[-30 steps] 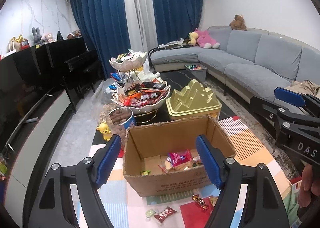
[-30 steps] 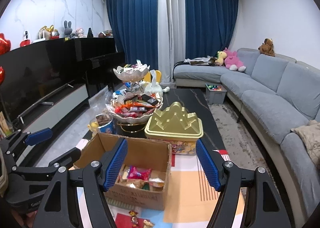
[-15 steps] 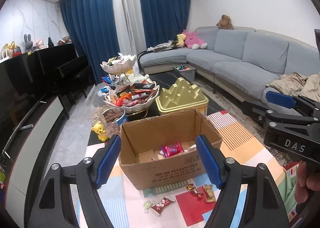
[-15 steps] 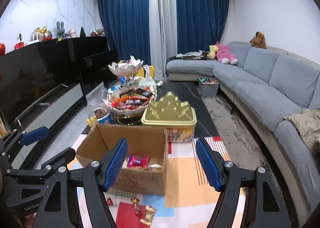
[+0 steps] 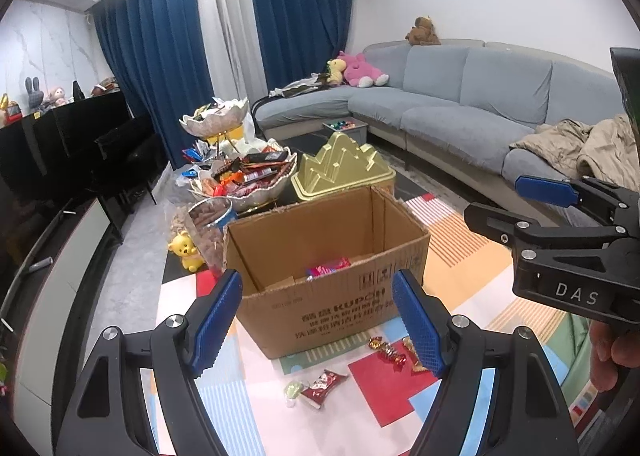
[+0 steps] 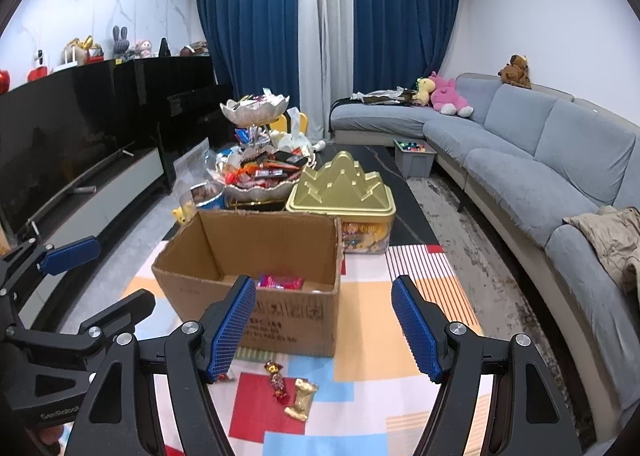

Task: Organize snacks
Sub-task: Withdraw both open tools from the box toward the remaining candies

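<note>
The table (image 6: 400, 191) carries a patchwork cloth (image 5: 460, 252). On the cloth: 1 cardboard box (image 5: 332, 296) and loose wrapped candies (image 6: 300, 400). Behind the box: a gold tin (image 6: 344, 191).

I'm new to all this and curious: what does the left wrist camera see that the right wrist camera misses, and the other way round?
Only the left view shows the red snack packet and the green candy on the mat. Only the right view shows the long black TV. Both show the cardboard box, the gold tin, the twisted candies and the grey sofa.
</note>
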